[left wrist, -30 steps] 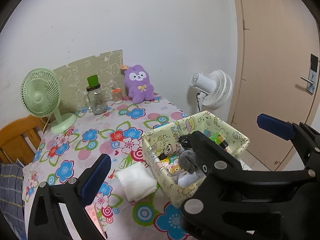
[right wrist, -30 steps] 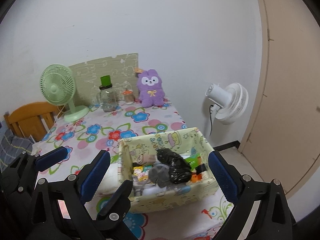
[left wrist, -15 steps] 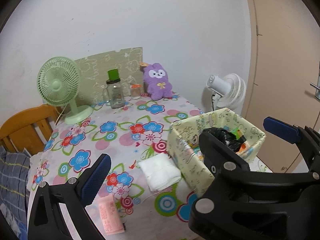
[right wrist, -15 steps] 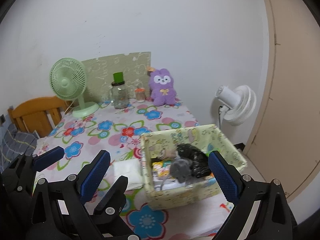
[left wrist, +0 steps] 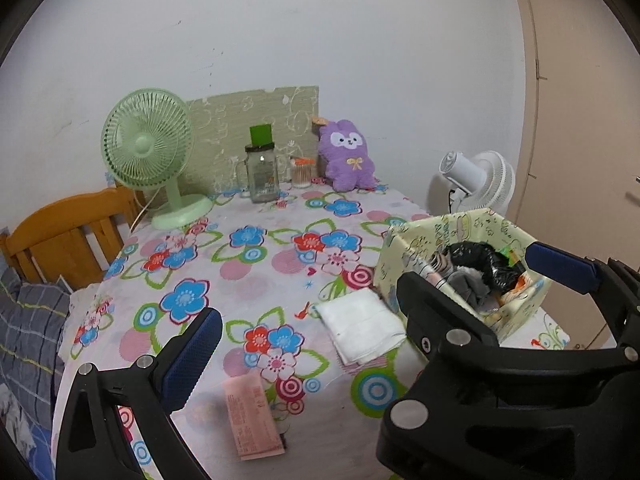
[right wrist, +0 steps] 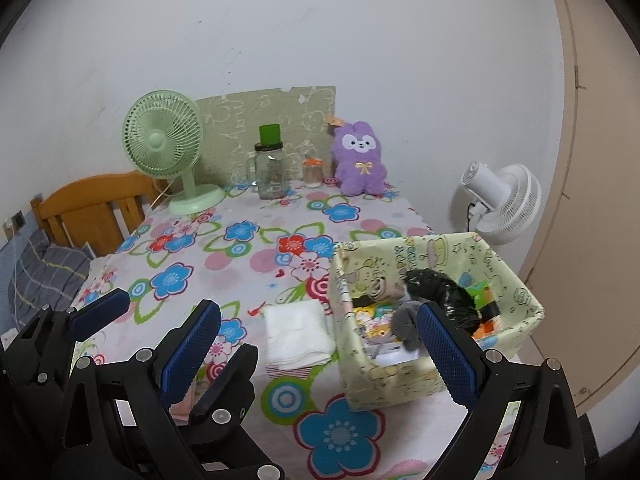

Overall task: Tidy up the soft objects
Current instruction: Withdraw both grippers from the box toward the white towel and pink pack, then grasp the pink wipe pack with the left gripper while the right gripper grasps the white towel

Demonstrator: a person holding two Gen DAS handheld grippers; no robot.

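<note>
A folded white cloth [left wrist: 362, 330] [right wrist: 298, 336] lies on the flowered tablecloth just left of a yellow-green fabric box [left wrist: 394, 252] [right wrist: 400, 384]. The box holds a black plastic bag [right wrist: 440, 292], a grey soft item [right wrist: 406, 322] and other small things. A purple plush toy [left wrist: 348, 156] [right wrist: 360, 160] sits at the table's far edge against the wall. My left gripper [left wrist: 376, 311] is open and empty, above the table's near edge. My right gripper [right wrist: 320, 354] is open and empty too, with the cloth and the box's left wall between its fingers in the right wrist view.
At the back stand a green fan [left wrist: 148, 148], a glass jar with a green lid [left wrist: 262, 176] and a small orange-lidded jar [left wrist: 302, 172]. A pink packet [left wrist: 250, 416] lies near the front edge. A wooden chair [left wrist: 68, 232], a white fan [left wrist: 476, 180] and a door [left wrist: 580, 120] surround the table.
Both cameras have drawn back from the table and turned left, so the box sits further right in view. The pink packet has come into the left wrist view. Both grippers stay open.
</note>
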